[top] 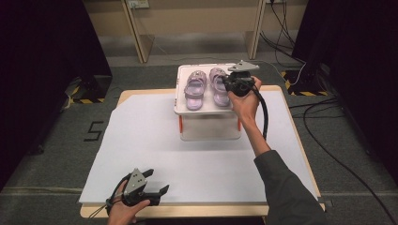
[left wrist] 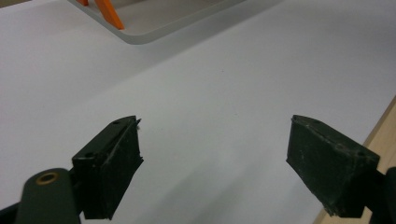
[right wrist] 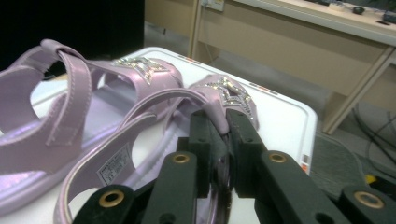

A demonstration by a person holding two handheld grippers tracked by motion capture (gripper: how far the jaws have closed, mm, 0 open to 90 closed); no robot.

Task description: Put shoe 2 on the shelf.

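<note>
Two grippers are at work: the right gripper (right wrist: 218,135) has its jaws pinched tight on the side strap of the right-hand purple sandal (right wrist: 154,140), which sits on the white shelf (top: 179,93) beside its mate, the left-hand purple sandal (top: 195,89). Well short of that shelf, near the table's (top: 141,140) front edge, the left gripper (left wrist: 212,158) hovers with jaws spread wide, holding nothing.

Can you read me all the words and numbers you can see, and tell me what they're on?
"5": black mark on the floor left of the table.
White label inside the sandal held by the right gripper: print too small to read.
Stickers on the white shelf's edge: too blurred to read.
</note>
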